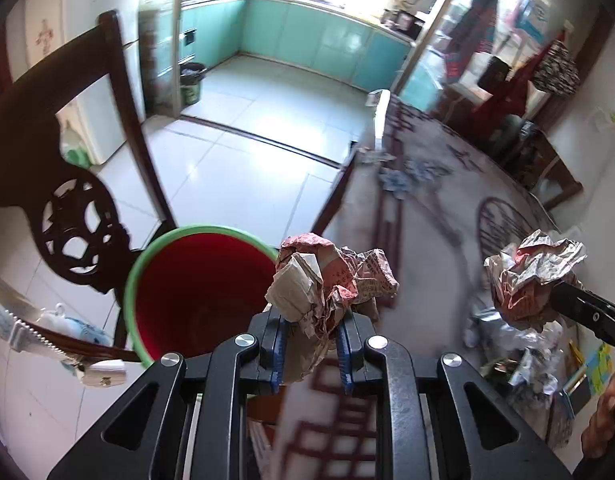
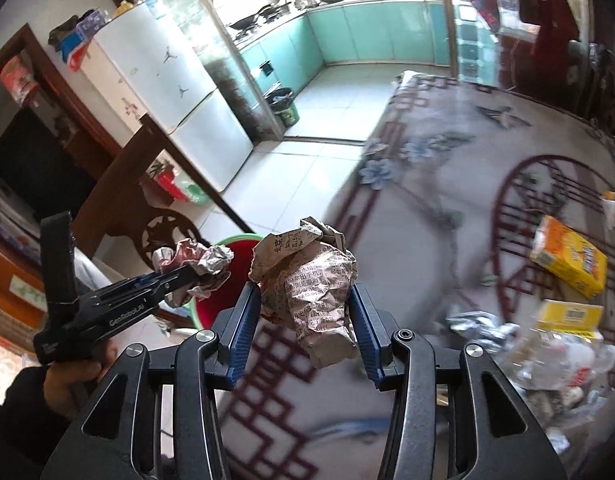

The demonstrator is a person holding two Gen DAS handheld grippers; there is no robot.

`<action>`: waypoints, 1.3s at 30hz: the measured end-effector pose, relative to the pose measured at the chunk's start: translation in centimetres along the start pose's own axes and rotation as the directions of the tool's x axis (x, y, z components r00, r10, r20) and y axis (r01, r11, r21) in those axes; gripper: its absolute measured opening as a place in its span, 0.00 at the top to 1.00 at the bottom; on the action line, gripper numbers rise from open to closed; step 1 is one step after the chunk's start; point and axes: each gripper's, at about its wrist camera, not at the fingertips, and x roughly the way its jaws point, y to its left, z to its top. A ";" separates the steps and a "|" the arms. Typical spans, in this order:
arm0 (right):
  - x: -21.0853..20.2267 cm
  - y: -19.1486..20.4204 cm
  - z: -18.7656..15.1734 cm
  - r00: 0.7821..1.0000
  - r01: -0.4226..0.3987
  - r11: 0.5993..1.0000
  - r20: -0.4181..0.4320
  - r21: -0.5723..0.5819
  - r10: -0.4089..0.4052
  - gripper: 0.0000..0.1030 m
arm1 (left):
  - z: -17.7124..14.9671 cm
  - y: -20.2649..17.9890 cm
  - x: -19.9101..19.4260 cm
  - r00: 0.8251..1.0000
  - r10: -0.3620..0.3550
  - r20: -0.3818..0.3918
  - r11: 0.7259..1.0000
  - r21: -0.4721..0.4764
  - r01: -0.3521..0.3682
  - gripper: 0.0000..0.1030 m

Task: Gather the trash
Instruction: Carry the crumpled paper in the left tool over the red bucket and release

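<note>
Left wrist: crumpled, print-covered newspaper wad (image 1: 327,280) beside red bucket (image 1: 199,292).

Crumpled pinkish newspaper ball (image 1: 327,280) clamped between blue pads, held beside the rim of a red bucket with green rim (image 1: 199,280), second crumpled newsprint wad (image 2: 307,280) pinched above the patterned tablecloth's edge

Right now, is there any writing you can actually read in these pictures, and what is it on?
"GenRobot.AI": white lettering on the side of the left gripper.
"北京": printed at the top of the crumpled newspaper ball in the right gripper; its smaller columns are too fine to read.
Crumpled newspaper ball in the left gripper: print illegible.
Yellow box: label blurred.
</note>
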 end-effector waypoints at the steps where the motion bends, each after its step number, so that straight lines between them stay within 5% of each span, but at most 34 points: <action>1: 0.7 0.6 0.1 1.000 -0.007 1.000 -0.008 -0.008 0.007 0.57 | 0.1 1.0 0.1 1.000 0.009 -0.004 1.000 -0.014 -0.009 0.82; 11: 7.0 4.6 0.9 0.992 -0.079 0.996 -0.106 -0.039 0.075 0.56 | -0.2 6.8 1.0 0.997 0.072 -0.030 0.993 -0.092 -0.075 0.82; 23: 11.8 6.8 1.4 0.982 -0.083 0.994 -0.178 -0.074 0.069 0.55 | -0.1 8.7 2.0 0.992 0.125 -0.035 0.983 -0.132 -0.128 0.80; 26: 11.7 7.1 1.6 0.984 -0.084 0.993 -0.162 -0.083 0.070 0.54 | 0.3 9.4 1.9 0.989 0.147 -0.018 0.975 -0.167 -0.148 0.59; 27: 11.6 7.2 1.7 0.985 -0.091 0.992 -0.155 -0.083 0.077 0.49 | 0.6 9.6 1.9 0.985 0.171 -0.020 0.969 -0.179 -0.172 0.41; 28: 11.6 7.2 1.7 0.986 -0.092 0.992 -0.146 -0.082 0.079 0.34 | 0.7 9.9 1.9 0.982 0.187 -0.021 0.964 -0.186 -0.188 0.35; 30: 11.2 7.1 1.8 0.990 -0.095 0.993 -0.116 -0.073 0.086 0.14 | 0.9 10.2 1.6 0.978 0.207 -0.006 0.958 -0.201 -0.204 0.33; 39: 9.1 5.6 1.6 0.991 -0.099 0.995 -0.096 -0.031 0.096 0.14 | 0.9 9.0 0.7 0.979 0.202 0.011 0.963 -0.182 -0.196 0.33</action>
